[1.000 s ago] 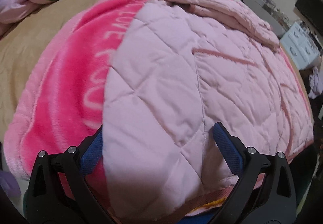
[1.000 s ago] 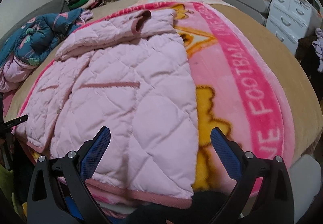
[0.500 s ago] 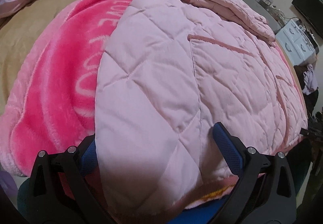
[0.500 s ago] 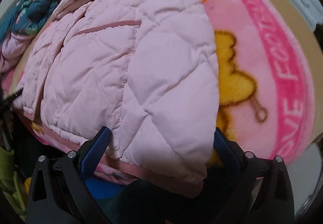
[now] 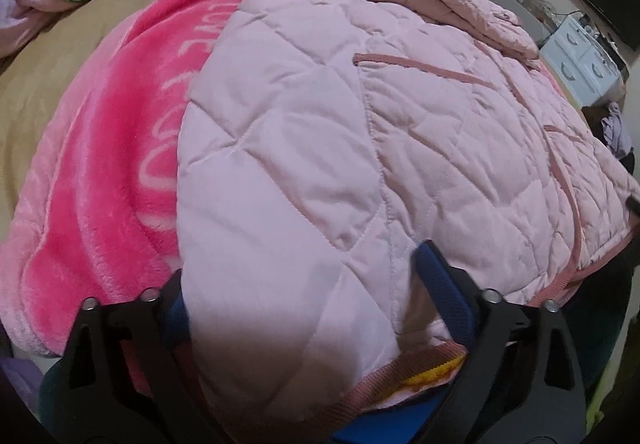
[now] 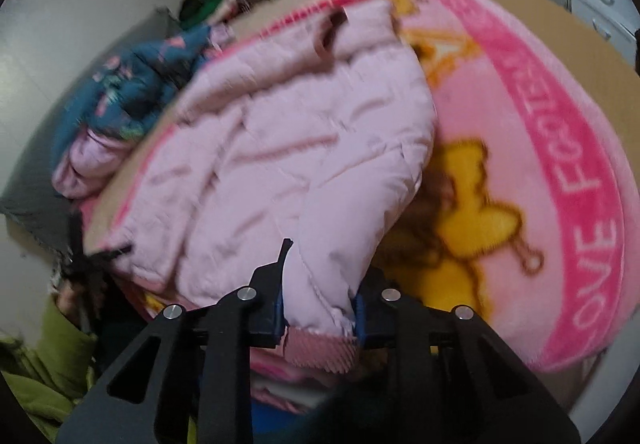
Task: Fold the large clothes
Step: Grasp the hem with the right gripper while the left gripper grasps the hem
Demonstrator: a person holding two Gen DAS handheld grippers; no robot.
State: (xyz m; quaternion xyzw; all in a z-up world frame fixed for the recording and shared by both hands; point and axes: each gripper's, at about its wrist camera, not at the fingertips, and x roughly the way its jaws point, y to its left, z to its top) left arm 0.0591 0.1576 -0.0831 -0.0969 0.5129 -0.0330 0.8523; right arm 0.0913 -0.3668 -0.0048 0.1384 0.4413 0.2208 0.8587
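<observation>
A pale pink quilted jacket (image 5: 360,123) lies spread on a bright pink blanket (image 5: 112,163) on the bed. My left gripper (image 5: 300,264) straddles the near hem corner; its jaws are closing, still wide, with the padded fabric between them and one blue finger half hidden behind it. In the right wrist view the jacket (image 6: 280,163) is bunched and lifted at its other hem corner. My right gripper (image 6: 324,268) is closing, and its blue pads pinch that corner just above the ribbed hem band (image 6: 320,352).
The blanket (image 6: 560,163) carries a yellow cartoon figure and white lettering. A heap of blue patterned clothes (image 6: 132,83) lies at the bed's far left. White drawers (image 5: 580,59) and a dark screen (image 5: 604,3) stand beyond the bed. A green sleeve (image 6: 48,364) shows low left.
My right gripper has gone from wide open to clamped on the jacket's hem corner and has raised it, bunching the fabric. My left gripper's jaws have narrowed slightly around the other corner.
</observation>
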